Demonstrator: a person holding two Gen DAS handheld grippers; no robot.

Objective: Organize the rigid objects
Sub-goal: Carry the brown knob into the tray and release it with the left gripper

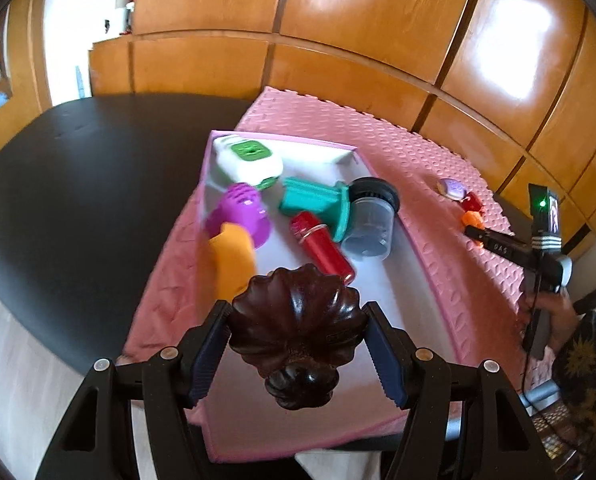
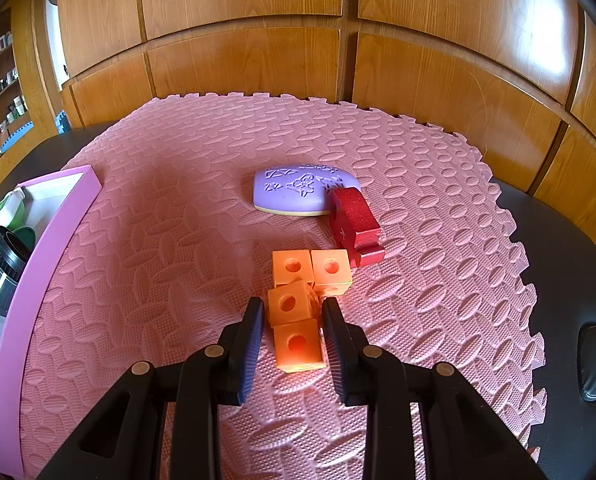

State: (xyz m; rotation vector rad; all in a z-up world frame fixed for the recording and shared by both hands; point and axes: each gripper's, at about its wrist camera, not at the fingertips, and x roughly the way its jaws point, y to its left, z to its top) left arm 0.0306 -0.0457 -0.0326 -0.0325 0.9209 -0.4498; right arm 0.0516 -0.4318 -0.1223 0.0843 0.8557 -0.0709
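My left gripper (image 1: pixel 298 344) is shut on a dark brown fluted wooden bowl (image 1: pixel 298 320) and holds it above the near end of the pink box (image 1: pixel 430 268). In the box lie a purple and orange toy (image 1: pixel 237 220), a white and green device (image 1: pixel 249 162), a teal piece (image 1: pixel 318 200), a red cylinder (image 1: pixel 322 248) and a grey jar (image 1: pixel 370 220). My right gripper (image 2: pixel 293 332) straddles a chain of orange linked cubes (image 2: pixel 298 308) on the pink foam mat (image 2: pixel 157 260); its pads (image 2: pixel 253 340) stand close beside the cubes. A red block (image 2: pixel 356 228) and a purple soap-shaped piece (image 2: pixel 298 192) lie just beyond.
The mat lies on a dark table (image 1: pixel 77 180) set against wooden cabinet panels (image 2: pixel 257 60). The pink box's wall (image 2: pixel 37 280) runs along the mat's left side in the right wrist view. My right gripper also shows at the far right of the left wrist view (image 1: pixel 474 236).
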